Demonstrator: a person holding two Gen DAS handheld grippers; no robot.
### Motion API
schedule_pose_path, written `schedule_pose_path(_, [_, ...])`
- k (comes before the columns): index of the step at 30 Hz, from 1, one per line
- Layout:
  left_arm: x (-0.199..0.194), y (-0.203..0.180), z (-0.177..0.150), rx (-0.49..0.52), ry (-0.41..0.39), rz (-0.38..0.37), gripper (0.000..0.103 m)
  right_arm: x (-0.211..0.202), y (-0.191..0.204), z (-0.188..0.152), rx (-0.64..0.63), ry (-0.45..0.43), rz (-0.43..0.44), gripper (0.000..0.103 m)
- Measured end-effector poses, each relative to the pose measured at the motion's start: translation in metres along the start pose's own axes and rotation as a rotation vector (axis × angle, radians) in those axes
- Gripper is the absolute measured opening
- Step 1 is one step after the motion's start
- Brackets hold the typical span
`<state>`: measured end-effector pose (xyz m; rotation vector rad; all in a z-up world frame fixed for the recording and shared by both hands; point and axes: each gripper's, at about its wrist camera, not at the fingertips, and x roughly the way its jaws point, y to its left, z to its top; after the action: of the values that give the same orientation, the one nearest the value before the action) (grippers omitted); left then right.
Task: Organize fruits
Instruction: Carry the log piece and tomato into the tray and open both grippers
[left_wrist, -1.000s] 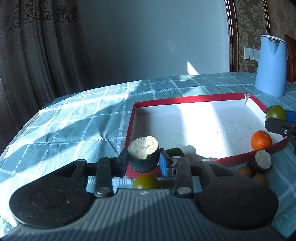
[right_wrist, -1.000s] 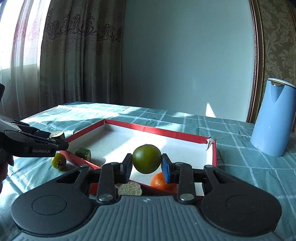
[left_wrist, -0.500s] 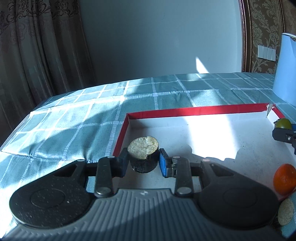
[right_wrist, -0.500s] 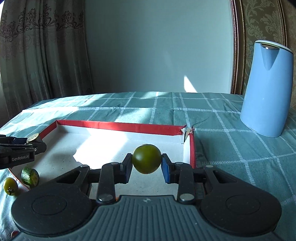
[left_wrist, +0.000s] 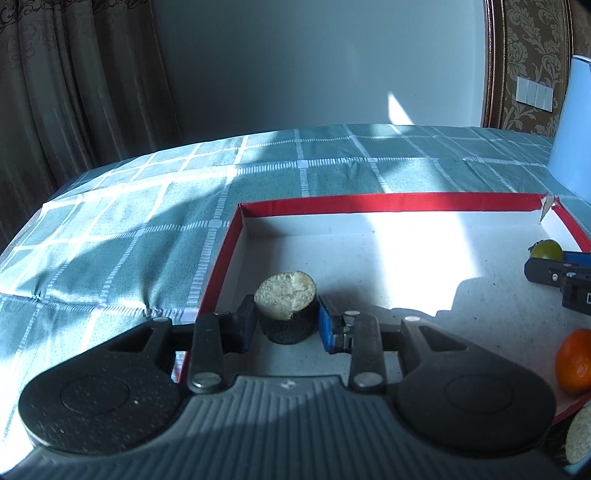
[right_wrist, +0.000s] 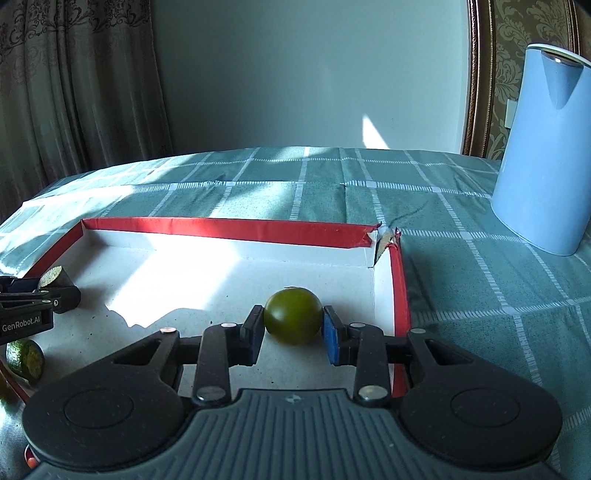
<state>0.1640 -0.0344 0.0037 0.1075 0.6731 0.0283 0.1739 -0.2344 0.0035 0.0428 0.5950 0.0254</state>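
Note:
My left gripper (left_wrist: 287, 322) is shut on a dark-skinned fruit piece (left_wrist: 287, 314) with a pale cut top, low over the near left of the white floor of the red-rimmed box (left_wrist: 369, 204). My right gripper (right_wrist: 292, 328) is shut on a round green fruit (right_wrist: 292, 320), low over the box floor beside the right wall (right_wrist: 400, 288). In each wrist view the other gripper shows at the edge, the right gripper (left_wrist: 554, 267) with its green fruit (left_wrist: 546, 249), the left gripper (right_wrist: 33, 299) with its cut piece (right_wrist: 51, 277). An orange (left_wrist: 574, 360) lies in the box at the right.
A light blue kettle (right_wrist: 546, 155) stands on the teal checked tablecloth (right_wrist: 480, 280) right of the box. A cut green fruit (right_wrist: 24, 358) lies at the box's near left edge. Another cut piece (left_wrist: 578, 432) sits outside the near right corner. Curtains hang behind the table.
Both grippers moved forward and slightly down over the box, each keeping its fruit. The loose fruits in front of the box have slid out of the middle of the views.

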Motion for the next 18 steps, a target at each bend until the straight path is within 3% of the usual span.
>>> schedule_pose_path(4, [0.0003, -0.0009, -0.0001, 0.004, -0.002, 0.011, 0.034, 0.0006, -0.0005, 0.0003, 0.003, 0.002, 0.007, 0.033])
schedule_pose_path(8, [0.0007, 0.0012, 0.0, -0.009, 0.001, 0.004, 0.043, -0.0002, -0.0025, 0.0006, 0.022, -0.002, 0.017, 0.033])
schedule_pose_path(12, [-0.0001, 0.0003, -0.001, -0.006, -0.001, -0.006, 0.061, -0.0001, -0.0024, 0.0009, 0.02, 0.0, 0.007, 0.033])
schedule_pose_path(18, [-0.0033, -0.0063, -0.0028, 0.021, -0.02, -0.003, 0.078, -0.0008, -0.0033, -0.0003, 0.029, -0.006, 0.007, 0.034])
